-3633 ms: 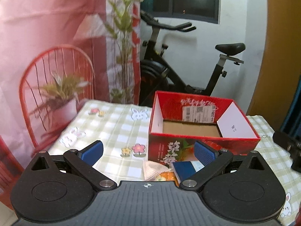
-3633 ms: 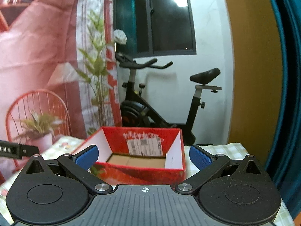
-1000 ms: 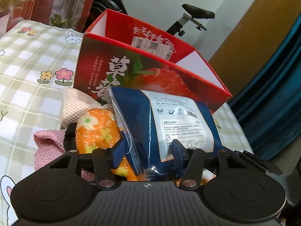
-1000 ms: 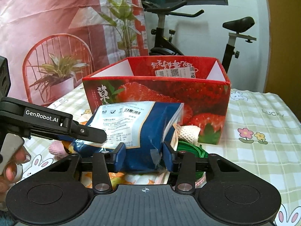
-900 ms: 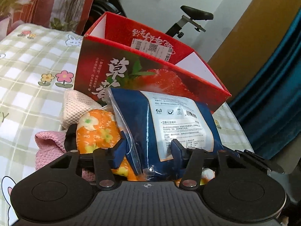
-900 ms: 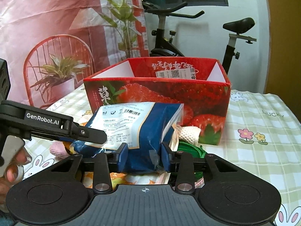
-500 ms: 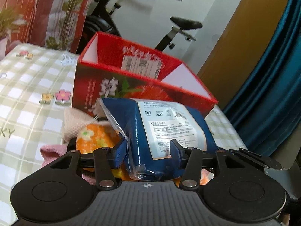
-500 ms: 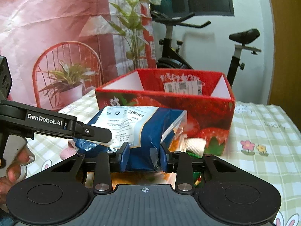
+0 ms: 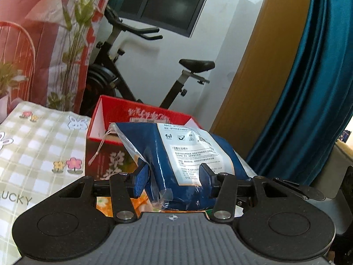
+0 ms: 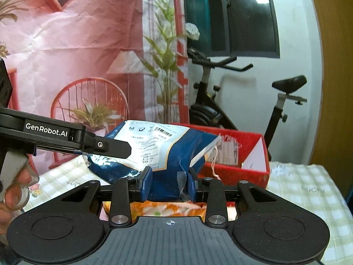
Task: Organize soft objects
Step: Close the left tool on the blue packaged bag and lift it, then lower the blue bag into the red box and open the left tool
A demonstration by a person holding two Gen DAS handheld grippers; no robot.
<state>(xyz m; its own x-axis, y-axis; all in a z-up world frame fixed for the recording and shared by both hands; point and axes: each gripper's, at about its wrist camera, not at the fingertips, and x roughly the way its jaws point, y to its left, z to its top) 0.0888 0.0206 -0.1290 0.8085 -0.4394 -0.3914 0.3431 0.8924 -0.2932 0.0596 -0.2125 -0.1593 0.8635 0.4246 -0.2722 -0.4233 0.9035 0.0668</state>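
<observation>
Beyond your table's far edge you have an exercise bike (image 9: 123, 75) against the white wall, a dark window (image 9: 174, 2) above it, and a teal curtain (image 9: 313, 92) hanging right.

left wrist: close, faces box (image 9: 114, 119) | right wrist: close, same box (image 10: 253, 154)

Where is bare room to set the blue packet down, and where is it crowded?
The red box shows an open interior past the blue packet. The checked tablecloth left of the box is bare, and so is the cloth to its right. Crowded: orange fabric under the packet.
</observation>
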